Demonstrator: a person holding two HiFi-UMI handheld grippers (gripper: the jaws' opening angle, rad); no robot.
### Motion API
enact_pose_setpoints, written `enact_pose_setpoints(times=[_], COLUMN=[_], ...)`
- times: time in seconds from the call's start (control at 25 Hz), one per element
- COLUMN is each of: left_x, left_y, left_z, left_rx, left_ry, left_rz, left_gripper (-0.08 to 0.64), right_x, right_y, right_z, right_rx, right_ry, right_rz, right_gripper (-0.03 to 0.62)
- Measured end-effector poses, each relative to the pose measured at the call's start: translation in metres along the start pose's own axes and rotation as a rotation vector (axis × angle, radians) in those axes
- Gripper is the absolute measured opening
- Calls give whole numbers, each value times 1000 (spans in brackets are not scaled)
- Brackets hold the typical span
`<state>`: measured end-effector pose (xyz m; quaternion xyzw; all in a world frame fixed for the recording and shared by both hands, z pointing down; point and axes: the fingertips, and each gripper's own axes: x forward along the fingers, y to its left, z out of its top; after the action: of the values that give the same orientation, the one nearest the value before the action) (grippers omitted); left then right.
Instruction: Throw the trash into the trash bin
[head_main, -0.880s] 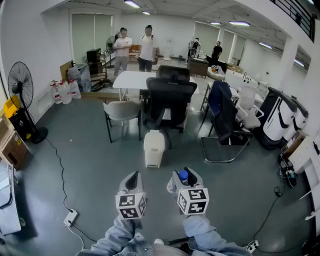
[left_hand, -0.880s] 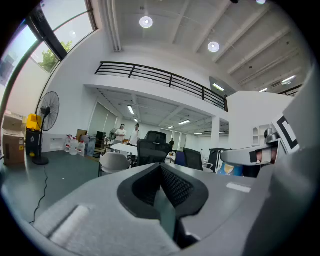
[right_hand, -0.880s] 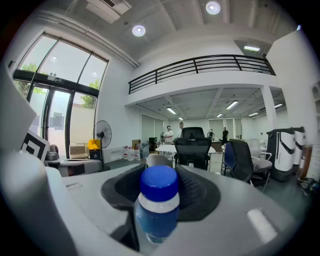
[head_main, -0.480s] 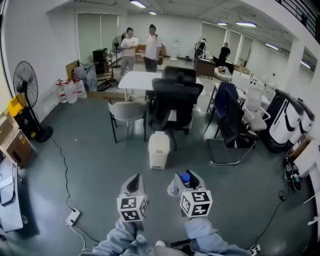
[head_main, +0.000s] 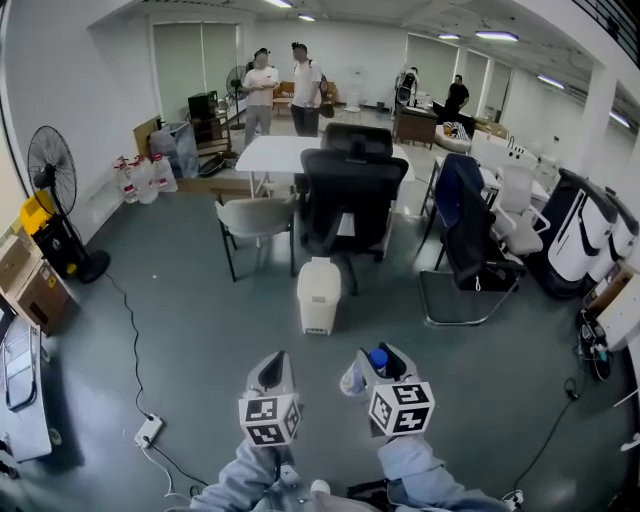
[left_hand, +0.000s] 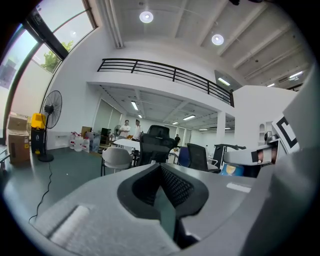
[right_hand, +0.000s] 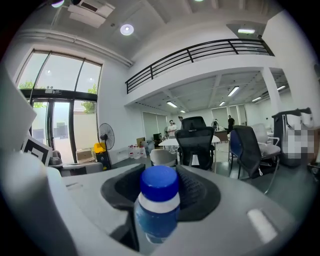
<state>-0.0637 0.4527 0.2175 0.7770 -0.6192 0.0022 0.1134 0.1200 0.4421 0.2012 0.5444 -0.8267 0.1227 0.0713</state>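
Right tongs (head_main: 373, 361) squeeze the bottle (right_hand: 159, 199); left tongs (head_main: 271, 365) are shut and empty. Walk right up to the bin (head_main: 318, 295) first.

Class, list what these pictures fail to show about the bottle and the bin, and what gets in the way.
Bottle: in the right gripper view, the right gripper covers its body below the blue cap, and the lower edge cuts it off.
Trash bin: in the head view it is too small to tell whether it is open; neither gripper view shows it.
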Motion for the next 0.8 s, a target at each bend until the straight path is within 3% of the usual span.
enact_pose_setpoints(times=[0.44, 0.8], left_x=[60, 145], left_y=[14, 56], left_z=[1, 39], left_rx=[13, 0], left_ry=[20, -18], left_rz=[1, -25], left_gripper=[6, 6], right_x=[54, 132], right_y=[-30, -36], right_z=[2, 42], right_rx=[38, 5], right_ry=[23, 2], right_rz=[-21, -55], right_gripper=[195, 195])
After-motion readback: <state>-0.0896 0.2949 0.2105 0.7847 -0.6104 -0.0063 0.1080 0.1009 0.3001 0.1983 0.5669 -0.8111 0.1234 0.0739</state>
